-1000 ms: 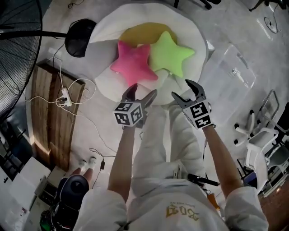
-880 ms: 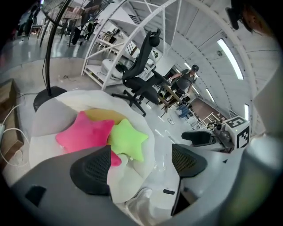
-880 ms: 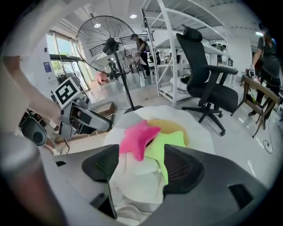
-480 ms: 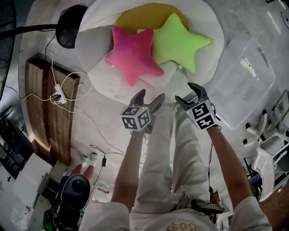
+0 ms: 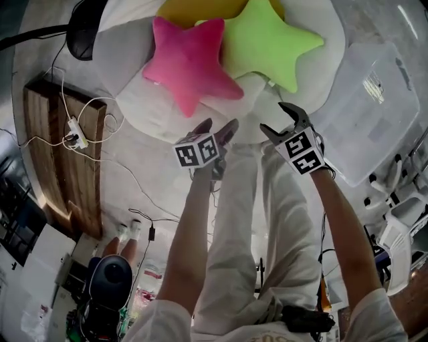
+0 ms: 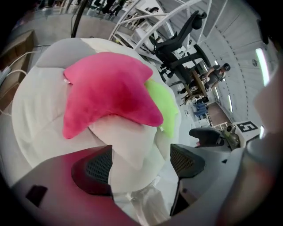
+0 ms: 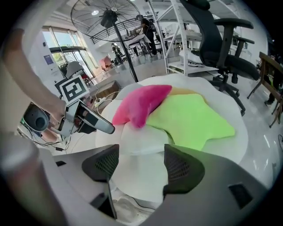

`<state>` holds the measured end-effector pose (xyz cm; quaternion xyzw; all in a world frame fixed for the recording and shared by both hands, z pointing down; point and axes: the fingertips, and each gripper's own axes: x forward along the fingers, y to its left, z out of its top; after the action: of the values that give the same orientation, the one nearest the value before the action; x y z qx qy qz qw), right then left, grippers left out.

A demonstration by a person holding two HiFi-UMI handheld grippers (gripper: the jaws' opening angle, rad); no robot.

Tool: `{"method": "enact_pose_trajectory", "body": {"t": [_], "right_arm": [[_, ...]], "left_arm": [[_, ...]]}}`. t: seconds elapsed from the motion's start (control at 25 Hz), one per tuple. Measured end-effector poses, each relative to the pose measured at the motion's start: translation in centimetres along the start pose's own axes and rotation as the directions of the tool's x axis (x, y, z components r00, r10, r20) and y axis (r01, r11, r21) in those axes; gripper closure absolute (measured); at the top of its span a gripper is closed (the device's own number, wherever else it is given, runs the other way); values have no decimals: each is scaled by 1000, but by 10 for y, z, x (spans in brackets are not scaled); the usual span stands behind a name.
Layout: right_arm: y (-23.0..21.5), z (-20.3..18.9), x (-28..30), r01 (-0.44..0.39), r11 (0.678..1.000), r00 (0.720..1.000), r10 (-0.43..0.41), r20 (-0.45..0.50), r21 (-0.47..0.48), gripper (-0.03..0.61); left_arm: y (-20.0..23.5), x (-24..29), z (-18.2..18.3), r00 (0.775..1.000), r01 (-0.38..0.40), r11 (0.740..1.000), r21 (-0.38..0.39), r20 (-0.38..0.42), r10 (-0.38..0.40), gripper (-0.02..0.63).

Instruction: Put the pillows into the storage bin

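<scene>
A pink star pillow (image 5: 187, 63) and a green star pillow (image 5: 274, 43) lie on a big white round cushion (image 5: 127, 100), with a yellow pillow (image 5: 200, 8) behind them. A white pillow (image 6: 128, 141) sticks out from under the stars. The clear storage bin (image 5: 374, 107) stands on the floor to the right. My left gripper (image 5: 217, 128) is open, just short of the cushion's near edge below the pink star (image 6: 106, 92). My right gripper (image 5: 278, 120) is open too, below the green star (image 7: 190, 119). Neither has anything between its jaws.
A black fan base (image 5: 87, 30) and its pole stand at the upper left. Left of the cushion lie a wooden board (image 5: 60, 153) and a power strip (image 5: 73, 137) with cables. A black office chair (image 7: 221, 35) and a standing fan (image 7: 110, 17) are behind the cushion.
Both grippers have come down toward the cushion's near edge, and the pillows now look larger and closer. Both stay open and hold nothing.
</scene>
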<state>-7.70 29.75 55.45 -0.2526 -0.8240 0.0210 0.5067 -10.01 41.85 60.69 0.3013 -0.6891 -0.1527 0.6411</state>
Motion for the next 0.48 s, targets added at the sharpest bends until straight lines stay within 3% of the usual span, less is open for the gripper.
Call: {"method": "enact_pose_trajectory", "body": {"t": [0.16,0.32,0.48], "right_arm": [[-2,-14,16,0,1000,1000,1,-27,2,264],[-5,-18,31,14,999,999,-13,-34,35,264],[-16,-29,37,56,992,998,-53,-28,115,264]], "left_arm": [[-3,17,-1,995,36,988,152,-99,-21,193],[7,31,5,990,67,985,158,-133,-46,196],[14,43,-8,981,59,974,217,-192,-17,192]]}}
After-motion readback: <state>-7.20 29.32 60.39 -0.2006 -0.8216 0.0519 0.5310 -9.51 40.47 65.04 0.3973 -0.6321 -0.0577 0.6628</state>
